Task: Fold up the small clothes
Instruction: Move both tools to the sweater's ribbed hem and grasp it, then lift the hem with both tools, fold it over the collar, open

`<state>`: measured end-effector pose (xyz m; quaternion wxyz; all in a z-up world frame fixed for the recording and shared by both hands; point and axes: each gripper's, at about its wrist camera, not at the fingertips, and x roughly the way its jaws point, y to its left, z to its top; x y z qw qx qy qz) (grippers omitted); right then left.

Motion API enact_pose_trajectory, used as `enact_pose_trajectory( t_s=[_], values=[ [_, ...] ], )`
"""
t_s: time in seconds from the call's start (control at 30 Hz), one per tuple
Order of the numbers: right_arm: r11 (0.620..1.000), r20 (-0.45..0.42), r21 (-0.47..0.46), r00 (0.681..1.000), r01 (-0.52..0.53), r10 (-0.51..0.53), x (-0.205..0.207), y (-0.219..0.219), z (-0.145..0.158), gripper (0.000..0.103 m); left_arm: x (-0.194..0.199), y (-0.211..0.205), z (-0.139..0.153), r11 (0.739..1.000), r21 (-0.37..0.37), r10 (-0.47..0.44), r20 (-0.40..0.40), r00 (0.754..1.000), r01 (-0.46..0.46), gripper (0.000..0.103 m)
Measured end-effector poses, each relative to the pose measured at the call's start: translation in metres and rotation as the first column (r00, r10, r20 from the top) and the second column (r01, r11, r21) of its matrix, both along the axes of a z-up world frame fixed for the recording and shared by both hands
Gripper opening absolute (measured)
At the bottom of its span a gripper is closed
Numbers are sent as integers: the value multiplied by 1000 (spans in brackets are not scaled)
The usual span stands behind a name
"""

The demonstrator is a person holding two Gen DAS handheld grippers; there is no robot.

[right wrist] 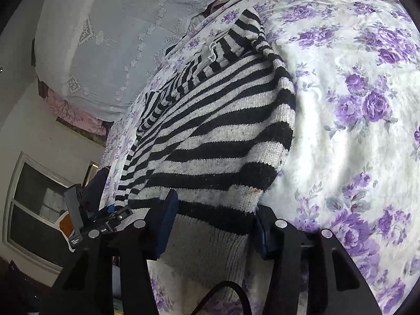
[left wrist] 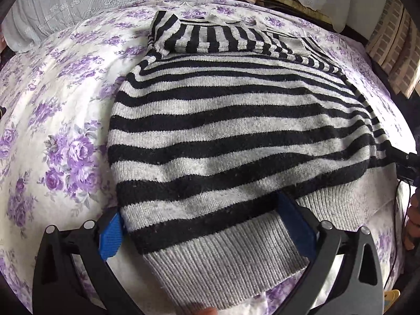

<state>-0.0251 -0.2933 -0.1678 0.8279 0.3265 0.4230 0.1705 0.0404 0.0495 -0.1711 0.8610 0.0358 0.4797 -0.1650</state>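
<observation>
A black-and-grey striped knit sweater (left wrist: 236,120) lies flat on the bed, one sleeve folded across its top. My left gripper (left wrist: 204,231) sits at the near hem, jaws wide. The grey ribbed hem (left wrist: 223,257) lies loose between its blue pads (left wrist: 111,236). In the right wrist view the same sweater (right wrist: 223,131) runs away from the camera. My right gripper (right wrist: 214,229) is shut on the ribbed hem (right wrist: 207,246), which is bunched between its dark pads (right wrist: 165,223).
A white bedsheet with purple flowers (left wrist: 60,136) covers the bed around the sweater (right wrist: 354,105). Pale lace bedding (left wrist: 92,2) is heaped at the far end. A hand (left wrist: 413,218) shows at the right edge. A black clamp device (right wrist: 86,218) stands beyond the bed's edge.
</observation>
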Motion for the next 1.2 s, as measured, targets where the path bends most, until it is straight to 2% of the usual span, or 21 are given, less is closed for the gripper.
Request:
enact_pose_trajectory(
  t_s=[0.1, 0.13, 0.2, 0.23, 0.27, 0.3, 0.33, 0.37, 0.5, 0.6, 0.67, 0.7, 0.73, 0.8, 0.83, 0.97, 1.2],
  values=[
    [1000, 1, 4, 1000, 8, -8, 0, -1, -1, 49, -2, 6, 2, 999, -46, -11, 0, 1000, 11, 99],
    [1000, 1, 2, 1000, 15, -15, -1, -2, -1, 45, -2, 9, 2, 997, -74, -25, -4, 1000, 24, 99],
    [1000, -1, 5, 1000, 29, -29, -1, -5, -3, 39, -4, 18, 7, 981, -181, -67, -8, 998, 64, 98],
    [999, -3, 10, 999, 34, -34, -1, -6, -4, 36, -5, 24, 9, 967, -242, -82, -8, 997, 77, 84],
    [999, -4, 13, 999, 36, -36, -1, -7, -5, 34, -5, 27, 10, 961, -266, -86, -8, 996, 80, 59],
    [999, -4, 15, 999, 37, -37, -2, -8, -5, 34, -3, 32, 9, 955, -286, -86, -22, 996, 77, 49],
    [999, -2, 15, 999, 35, -35, -1, -7, -5, 34, -2, 34, 7, 951, -301, -87, -34, 996, 73, 35],
    [999, -1, 16, 999, 32, -32, -1, -7, -5, 34, 0, 35, 5, 945, -321, -89, -51, 995, 69, 31],
    [999, 17, 26, 999, 30, -31, -3, -7, -2, 32, -3, 33, 8, 946, -316, -94, -39, 995, 77, 23],
    [999, 41, 46, 999, 21, -23, -5, -8, 4, 31, -6, 39, 14, 947, -316, -70, -20, 997, 60, 24],
    [998, 16, 60, 1000, 23, -24, -4, -10, 0, 34, -1, 49, 11, 949, -315, -37, -49, 998, 20, 45],
    [998, 5, 61, 1000, 27, -27, -3, -10, -2, 34, 1, 55, 7, 945, -326, -26, -68, 997, 2, 45],
    [998, 0, 62, 1000, 27, -27, -3, -10, -4, 33, 2, 59, 5, 936, -351, -24, -81, 996, -5, 44],
    [998, 7, 54, 1000, 21, -22, -3, -8, -3, 34, 2, 59, 7, 934, -357, -26, -72, 997, -1, 31],
    [999, 10, 49, 1000, 21, -21, -3, -7, -2, 32, 3, 56, 8, 932, -363, -42, -67, 997, 14, 15],
    [998, 51, 51, 998, 45, -48, -8, -11, 6, 20, -3, 48, 19, 946, -319, -62, 4, 998, 60, 12],
    [999, 111, 32, 993, 23, -26, -3, -9, 26, 18, 1, 44, 52, 960, -264, -74, 98, 992, 97, 12]
  ],
)
